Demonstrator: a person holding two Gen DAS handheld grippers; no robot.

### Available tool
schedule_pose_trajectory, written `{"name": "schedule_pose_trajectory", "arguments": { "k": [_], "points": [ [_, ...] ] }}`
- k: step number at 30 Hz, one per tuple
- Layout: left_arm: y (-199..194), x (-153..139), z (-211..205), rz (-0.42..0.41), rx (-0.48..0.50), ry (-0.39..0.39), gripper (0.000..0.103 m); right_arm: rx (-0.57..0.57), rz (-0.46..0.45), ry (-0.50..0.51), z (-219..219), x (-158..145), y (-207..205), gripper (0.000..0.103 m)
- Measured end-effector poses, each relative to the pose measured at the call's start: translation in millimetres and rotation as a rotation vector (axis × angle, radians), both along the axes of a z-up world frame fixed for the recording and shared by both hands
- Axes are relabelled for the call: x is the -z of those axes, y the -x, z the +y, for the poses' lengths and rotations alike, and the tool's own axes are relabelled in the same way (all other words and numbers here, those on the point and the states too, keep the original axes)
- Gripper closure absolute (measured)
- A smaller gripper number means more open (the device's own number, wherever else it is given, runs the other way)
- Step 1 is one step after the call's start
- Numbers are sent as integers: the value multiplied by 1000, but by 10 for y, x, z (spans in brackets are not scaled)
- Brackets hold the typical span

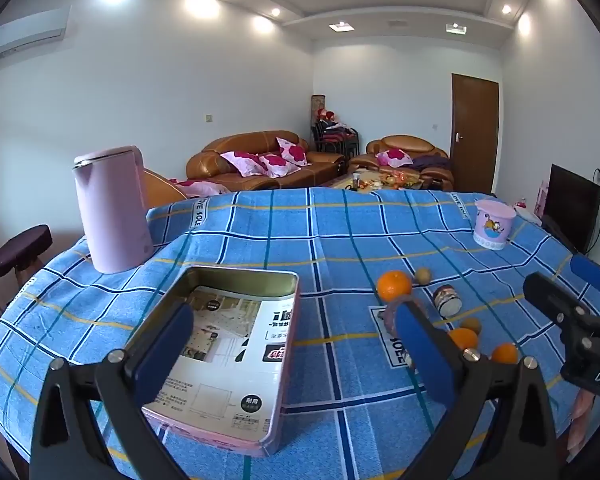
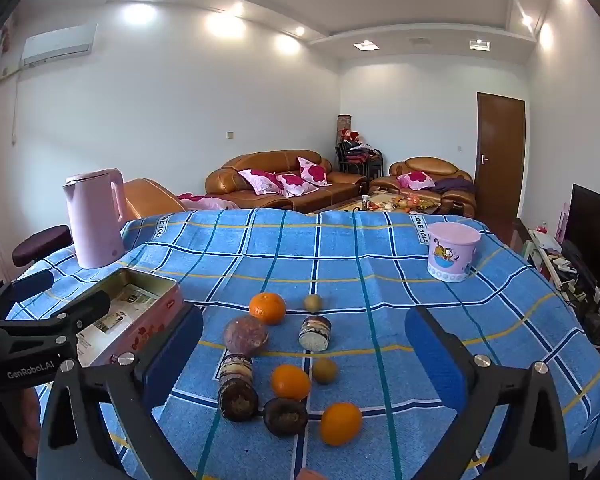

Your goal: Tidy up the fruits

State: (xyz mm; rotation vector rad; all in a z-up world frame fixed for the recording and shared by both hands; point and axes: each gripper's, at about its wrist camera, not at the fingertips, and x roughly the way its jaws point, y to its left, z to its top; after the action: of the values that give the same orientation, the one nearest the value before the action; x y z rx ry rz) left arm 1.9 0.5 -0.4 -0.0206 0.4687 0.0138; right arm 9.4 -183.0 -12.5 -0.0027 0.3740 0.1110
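Note:
An open pink tin box (image 1: 236, 344) lined with printed paper sits on the blue checked cloth; it also shows at the left of the right wrist view (image 2: 140, 312). My left gripper (image 1: 296, 344) is open and empty, hovering over the tin's near right side. Three oranges (image 2: 267, 308) (image 2: 290, 381) (image 2: 341, 423), two kiwis (image 2: 313, 302) (image 2: 324, 369), a purple fruit (image 2: 245, 335), a dark round fruit (image 2: 285, 416) and two short jars (image 2: 315, 333) (image 2: 236, 388) lie between my right gripper's fingers. My right gripper (image 2: 304, 356) is open and empty above them.
A pink kettle (image 1: 112, 208) stands at the back left of the table. A pink cartoon cup (image 2: 452, 250) stands at the back right. A stool (image 1: 20, 248) is off the table's left edge. Sofas and a TV are beyond.

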Motion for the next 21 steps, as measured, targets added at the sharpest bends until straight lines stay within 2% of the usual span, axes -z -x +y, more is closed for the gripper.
{"name": "schedule_pose_trajectory", "arguments": {
  "k": [1, 21],
  "points": [
    [19, -4, -24, -26, -1, -30, 0, -2, 1, -1, -3, 0, -1, 1],
    [-15, 68, -2, -8, 4, -30, 0, -5, 7, 2, 10, 42, 7, 1]
  ]
}}
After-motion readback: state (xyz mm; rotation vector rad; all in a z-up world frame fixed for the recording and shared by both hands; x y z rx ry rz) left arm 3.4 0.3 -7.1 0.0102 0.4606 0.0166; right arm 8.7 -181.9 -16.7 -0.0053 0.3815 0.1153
